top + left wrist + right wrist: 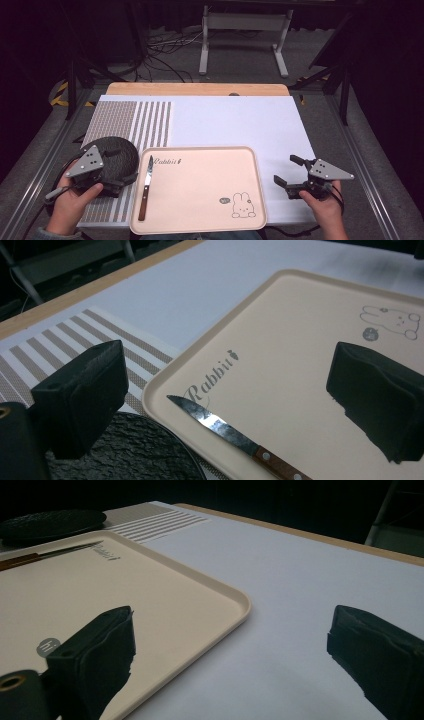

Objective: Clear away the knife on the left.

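Two hand-held grippers, left and right, are hovering with jaws apart and empty on either side of the tray, seemingly readying for the knife lying along its left edge.

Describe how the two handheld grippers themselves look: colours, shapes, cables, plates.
Both the left gripper and the right gripper are black, each with two blocky black jaws and a grey three-cornered plate on top dotted with small holes. A dark cable trails from each toward the person. The left hand shows a greyish cuff at the wrist.
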A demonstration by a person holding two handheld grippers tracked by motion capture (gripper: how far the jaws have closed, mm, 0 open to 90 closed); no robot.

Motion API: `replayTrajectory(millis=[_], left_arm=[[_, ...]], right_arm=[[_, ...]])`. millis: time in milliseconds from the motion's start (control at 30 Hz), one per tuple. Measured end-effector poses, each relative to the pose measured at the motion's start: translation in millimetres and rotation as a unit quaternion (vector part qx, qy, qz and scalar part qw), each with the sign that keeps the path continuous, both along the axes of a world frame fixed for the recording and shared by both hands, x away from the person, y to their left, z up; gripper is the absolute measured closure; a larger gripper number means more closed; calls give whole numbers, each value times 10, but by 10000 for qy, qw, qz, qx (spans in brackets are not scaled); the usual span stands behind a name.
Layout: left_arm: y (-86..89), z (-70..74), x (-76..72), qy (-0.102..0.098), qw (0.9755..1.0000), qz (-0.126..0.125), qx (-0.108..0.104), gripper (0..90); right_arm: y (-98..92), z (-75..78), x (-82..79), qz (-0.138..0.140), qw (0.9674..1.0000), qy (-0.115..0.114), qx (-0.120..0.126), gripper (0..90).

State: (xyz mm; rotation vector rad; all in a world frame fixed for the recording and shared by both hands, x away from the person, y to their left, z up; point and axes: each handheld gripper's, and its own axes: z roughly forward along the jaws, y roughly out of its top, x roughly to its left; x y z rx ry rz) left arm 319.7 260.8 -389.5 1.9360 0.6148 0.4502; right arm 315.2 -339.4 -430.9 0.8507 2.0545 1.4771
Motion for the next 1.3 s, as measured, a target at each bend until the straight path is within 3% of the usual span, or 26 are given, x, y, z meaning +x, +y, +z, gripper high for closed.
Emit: replayTrajectory(millis=[100,433,600,767,867,1133,1167,1200,1300], left_arm=[[100,-47,-45,-56,9998,84,-174,38],[374,-251,-147,-159,9983,333,-462,33],[498,-384,-167,-209,9974,194,-667,25],[571,-490,-168,-193,9955,393,-836,22],[631,-562,-177,-163,9932,480,-1044,21],[675,-683,-174,-247,9946,476,-884,21],[675,-685,-184,-182,9943,485,-937,21],[683,-685,-176,-262,9940,494,-944,21],[692,-690,-178,-238,9938,480,-978,21]], right_arm=[[-2,3,-6,2,10000,-11,7,57],[-1,3,-12,4,10000,-19,-3,56],[-2,-2,-12,3,10000,-14,2,56],[-2,-6,-18,17,10000,-25,-18,54],[-4,-16,-25,9,10000,-25,5,52],[-42,-86,-90,-136,9997,-36,188,50],[-53,-95,-99,-161,9996,-27,210,50],[-64,-105,-107,-180,9996,-7,221,50],[-75,-118,-115,-202,9995,-7,243,50]])
